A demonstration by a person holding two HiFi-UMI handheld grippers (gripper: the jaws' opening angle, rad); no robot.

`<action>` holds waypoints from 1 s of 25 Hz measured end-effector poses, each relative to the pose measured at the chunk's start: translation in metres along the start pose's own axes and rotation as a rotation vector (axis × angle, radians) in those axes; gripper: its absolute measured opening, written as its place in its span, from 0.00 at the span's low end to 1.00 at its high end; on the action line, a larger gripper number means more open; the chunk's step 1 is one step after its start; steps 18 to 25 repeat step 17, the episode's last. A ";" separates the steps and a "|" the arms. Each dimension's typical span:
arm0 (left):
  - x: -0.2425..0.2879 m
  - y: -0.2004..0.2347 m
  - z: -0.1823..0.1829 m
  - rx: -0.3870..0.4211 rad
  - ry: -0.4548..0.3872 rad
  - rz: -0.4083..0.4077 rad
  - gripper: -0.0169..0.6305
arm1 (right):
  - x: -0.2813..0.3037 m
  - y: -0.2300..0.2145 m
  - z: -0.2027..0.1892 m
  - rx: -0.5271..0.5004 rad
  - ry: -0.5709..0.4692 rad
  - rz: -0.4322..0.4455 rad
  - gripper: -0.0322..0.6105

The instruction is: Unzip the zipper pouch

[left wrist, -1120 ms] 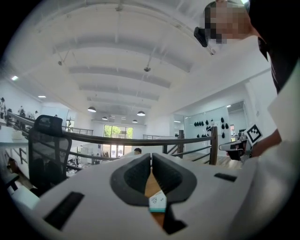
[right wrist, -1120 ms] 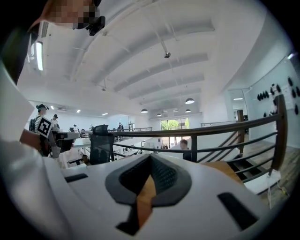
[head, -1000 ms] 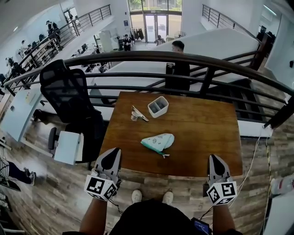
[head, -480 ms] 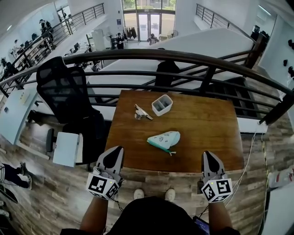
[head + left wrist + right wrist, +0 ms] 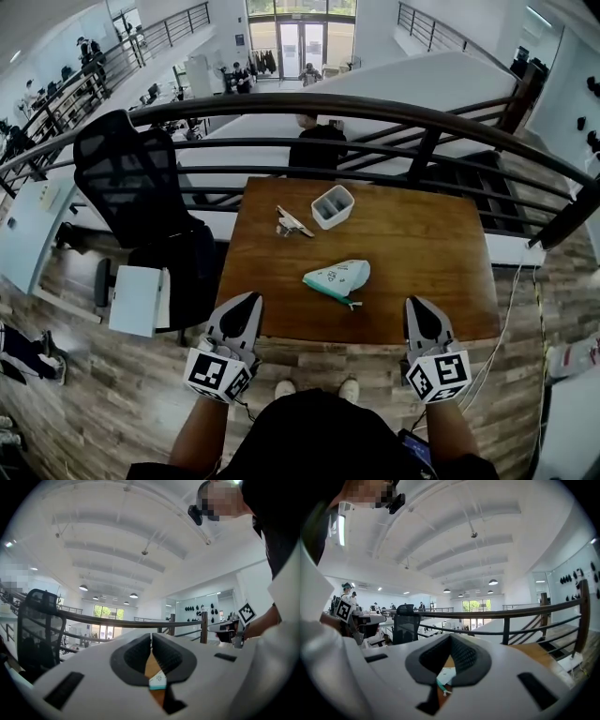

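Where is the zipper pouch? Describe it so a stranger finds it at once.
Start at the brown wooden table by the curved railing. Near its front middle lies the zipper pouch, flat and soft, white with a teal zipper edge. The white box and small metal object sit farther back, toward the railing.

Wooden table [image 5: 427, 253] beside a black railing [image 5: 375, 107] and office chair [image 5: 127, 173].

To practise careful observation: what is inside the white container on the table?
The white container on the wooden table shows a divider and two shadowed compartments; nothing sticks out above its rim. Whether anything lies at the bottom is hidden by its walls.
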State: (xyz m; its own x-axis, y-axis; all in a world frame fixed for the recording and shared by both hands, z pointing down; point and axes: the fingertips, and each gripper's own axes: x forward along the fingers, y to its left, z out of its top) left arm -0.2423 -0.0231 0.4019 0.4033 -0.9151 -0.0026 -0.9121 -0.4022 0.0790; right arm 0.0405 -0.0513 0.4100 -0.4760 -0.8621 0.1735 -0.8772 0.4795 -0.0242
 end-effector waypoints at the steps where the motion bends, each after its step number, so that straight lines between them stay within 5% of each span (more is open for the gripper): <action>1: -0.001 -0.001 0.000 -0.005 -0.001 0.000 0.06 | 0.000 0.000 0.000 -0.008 0.002 0.004 0.04; 25: -0.003 -0.014 -0.007 -0.003 0.021 -0.010 0.06 | -0.004 -0.003 -0.007 0.002 0.017 0.035 0.04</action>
